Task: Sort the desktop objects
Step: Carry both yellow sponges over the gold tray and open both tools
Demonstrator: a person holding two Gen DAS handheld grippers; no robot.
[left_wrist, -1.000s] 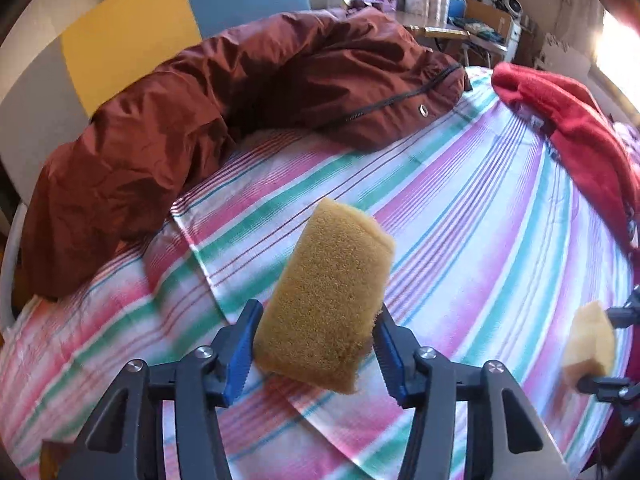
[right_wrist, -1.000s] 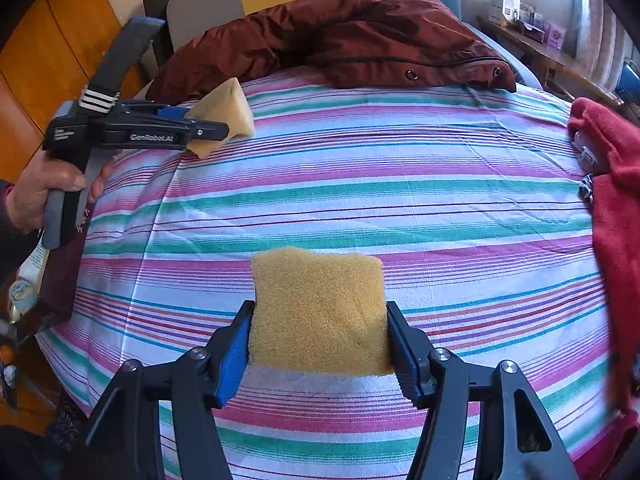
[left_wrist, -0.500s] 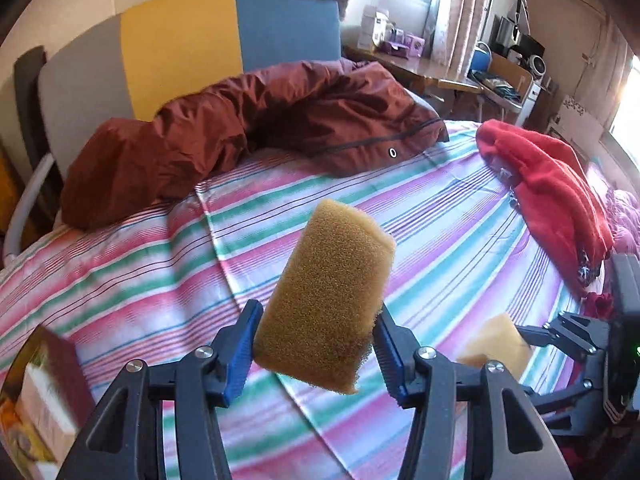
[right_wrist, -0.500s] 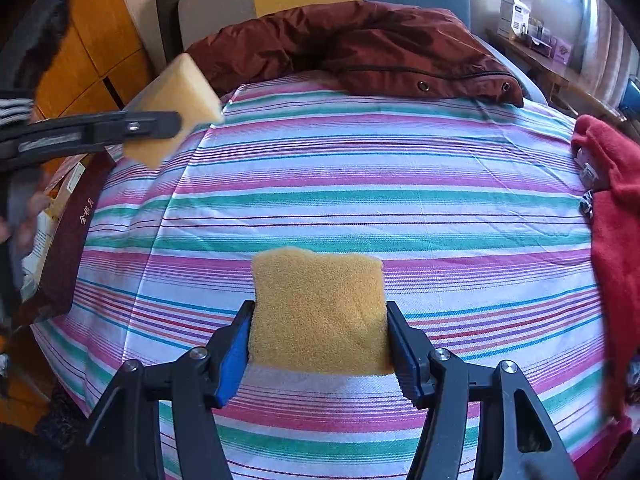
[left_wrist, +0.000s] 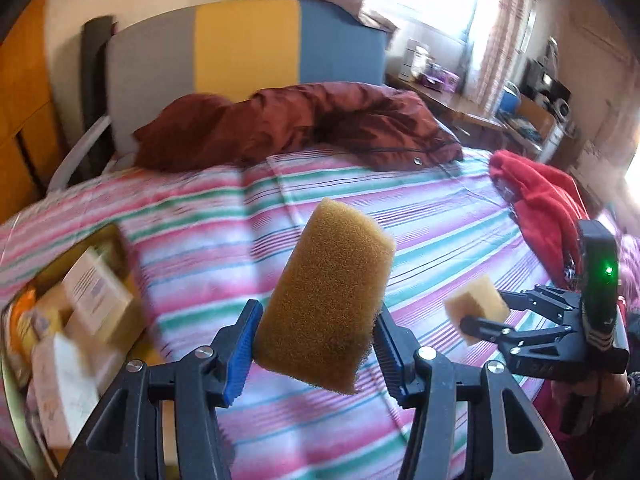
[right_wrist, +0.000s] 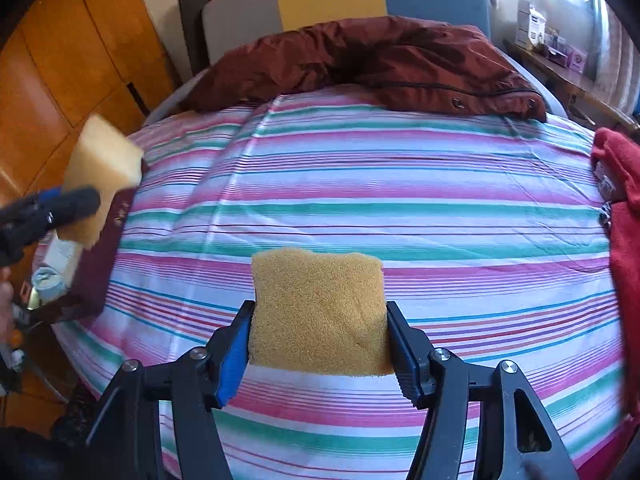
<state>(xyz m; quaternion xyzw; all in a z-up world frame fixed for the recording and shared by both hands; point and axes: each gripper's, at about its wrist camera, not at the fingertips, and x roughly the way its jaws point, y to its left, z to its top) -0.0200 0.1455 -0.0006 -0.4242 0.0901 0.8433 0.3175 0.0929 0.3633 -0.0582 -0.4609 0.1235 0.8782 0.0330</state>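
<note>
Both tongs are clamped on sponges: left tongs (left_wrist: 316, 344) grip a tilted sponge (left_wrist: 326, 292), right tongs (right_wrist: 318, 348) a level sponge (right_wrist: 320, 312). The box (left_wrist: 76, 320) lies low and left of the left tongs, which are the nearer to it.

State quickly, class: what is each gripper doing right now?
Left gripper: closed on a tilted brown sponge.
Right gripper: closed on a yellow sponge.

Golden-brown sponges (left_wrist: 326, 300) (right_wrist: 318, 314); sheet (right_wrist: 400, 208) striped pink, green, white; maroon jacket (right_wrist: 380, 64) at twelve o'clock; red garment (right_wrist: 624, 216) at three.
</note>
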